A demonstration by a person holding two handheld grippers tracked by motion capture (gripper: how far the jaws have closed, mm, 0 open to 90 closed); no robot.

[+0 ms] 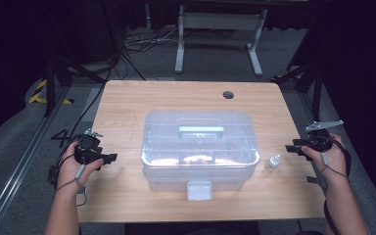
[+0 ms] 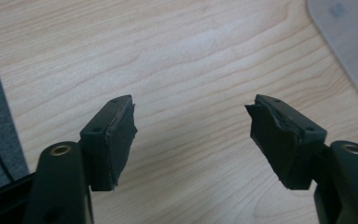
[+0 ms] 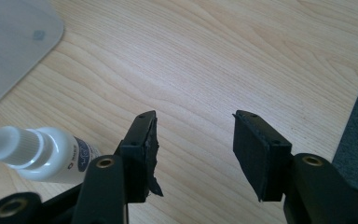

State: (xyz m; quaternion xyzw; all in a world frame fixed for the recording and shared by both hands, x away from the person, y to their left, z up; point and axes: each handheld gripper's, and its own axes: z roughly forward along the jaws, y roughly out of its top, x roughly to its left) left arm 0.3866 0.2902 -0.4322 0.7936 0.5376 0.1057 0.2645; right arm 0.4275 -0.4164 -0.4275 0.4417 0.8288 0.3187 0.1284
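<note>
1. Bottle [image 1: 273, 162]: a small white dropper bottle is standing upright on the wooden table [image 1: 127, 112], just beside the right end of a clear plastic storage box [image 1: 199, 149] and near the right gripper [image 1: 291, 147].
2. In the right gripper view the bottle [image 3: 51, 154] is showing at lower left, lying outside the left jaw and not between the pads.
3. The right gripper, held in the person's right hand [image 1: 332, 155] at the table's right edge, is pointing inward toward the bottle with its jaws standing apart and bare wood showing between them.
4. The left gripper [image 1: 112, 157], held in the person's left hand [image 1: 73, 166] near the table's left edge, is pointing toward the box, well apart from it, and is also standing open with nothing between its jaws.
5. The box is sitting mid-table with its lid on, its handle [image 1: 201, 131] lying flat on top and its front latch [image 1: 199, 190] facing the person.
6. A corner of the box [image 2: 349, 42] is showing at the upper right of the left gripper view.
</note>
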